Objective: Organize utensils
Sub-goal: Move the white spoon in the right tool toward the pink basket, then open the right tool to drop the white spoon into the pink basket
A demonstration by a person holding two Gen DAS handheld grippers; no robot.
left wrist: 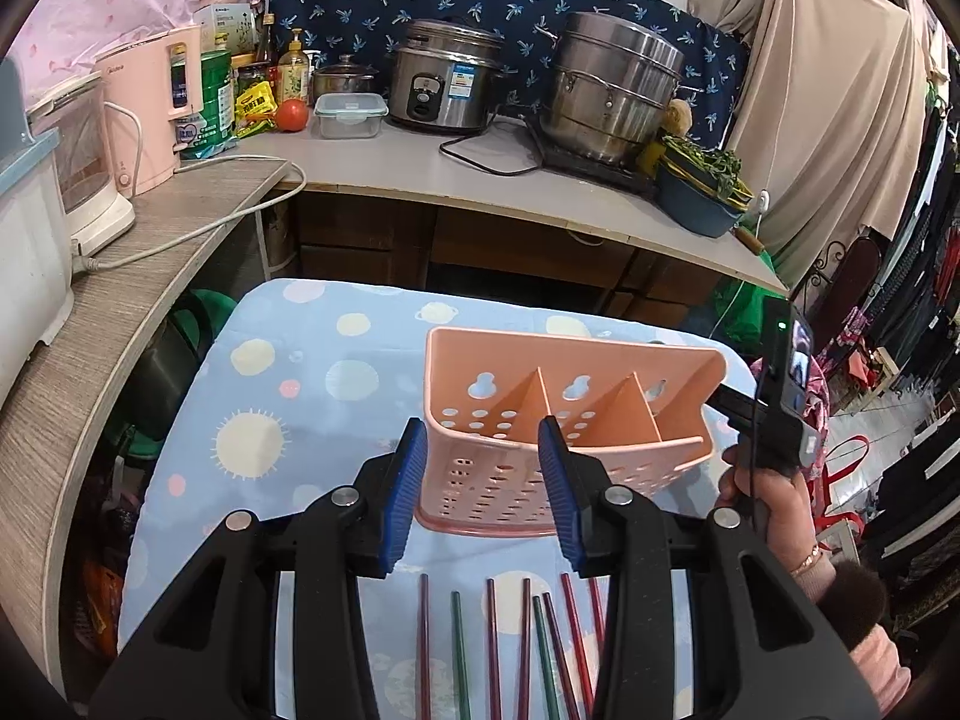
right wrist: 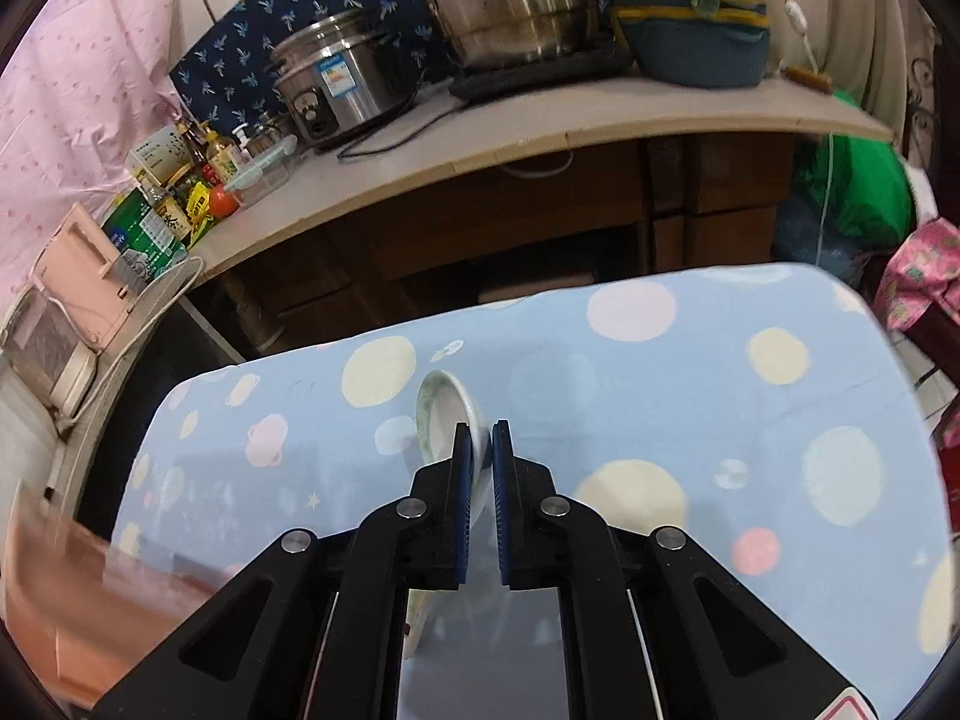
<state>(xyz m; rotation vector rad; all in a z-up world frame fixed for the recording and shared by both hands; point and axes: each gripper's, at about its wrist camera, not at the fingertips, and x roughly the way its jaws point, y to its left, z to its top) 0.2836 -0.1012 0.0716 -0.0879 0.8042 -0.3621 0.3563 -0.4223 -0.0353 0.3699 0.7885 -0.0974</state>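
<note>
A small table [left wrist: 288, 360] draped in a light-blue cloth with pastel dots and planets stands in front of a crowded kitchen counter [left wrist: 420, 168].

On the cloth sits the pink plastic utensil holder [left wrist: 570, 420], upright, its walls pierced with round holes and slots and its inside split by slanted dividers into three compartments, all of which look empty in the left wrist view. Nearer the camera than the holder, a loose row of chopsticks [left wrist: 522, 648] lies flat on the cloth, most dark red and two green, roughly parallel.

The left gripper [left wrist: 483, 492] is spread wide, its blue pads to either side of the holder's near-left corner and grasping nothing.

The right gripper [right wrist: 478, 468] is clenched on a white ceramic spoon [right wrist: 447, 414] with a greenish pattern, pinching it near the handle so the bowl juts forward above the cloth. The holder shows only as a pink blur at that view's lower left.

On the counter behind are a rice cooker [left wrist: 444, 75], a tall steel steamer pot [left wrist: 612, 90] and a blue basin of greens [left wrist: 702, 180].
</note>
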